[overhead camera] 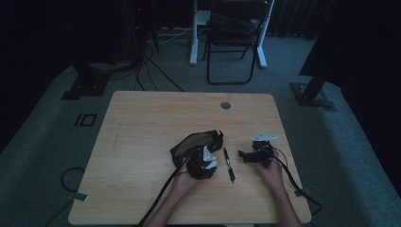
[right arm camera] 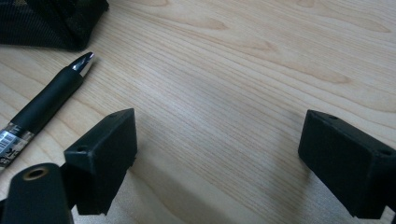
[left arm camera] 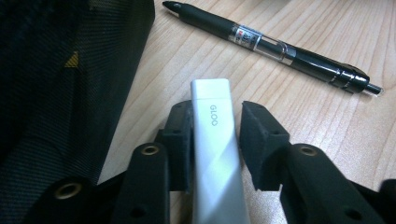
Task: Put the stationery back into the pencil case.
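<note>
Lying between the two black jaws of the left gripper (left arm camera: pixel 215 140) is a slim white-and-silver glue stick marked "GLOO" (left arm camera: pixel 215 154), its capped end pointing away from the camera over the light wooden table (left arm camera: pixel 303 107). One pad touches the stick's side; a narrow gap shows at the other pad, so the stick sits between the jaws without a firm clamp being evident. No earlier frame is on hand to compare. Just beyond the stick, a black retractable pen with a clear barrel section (left arm camera: pixel 275 46) lies flat on the wood, apart from the stick. A black mesh fabric pouch (left arm camera: pixel 60 93) lies beside the left gripper, close to the stick but not touching it. From the high view, the left gripper (overhead camera: pixel 202 163) rests against the pouch's near edge, with the pen between the two hands. The right gripper (right arm camera: pixel 224 163) stands with its jaws wide apart over bare wood, holding nothing; the pen's metal tip lies near its one jaw.
</note>
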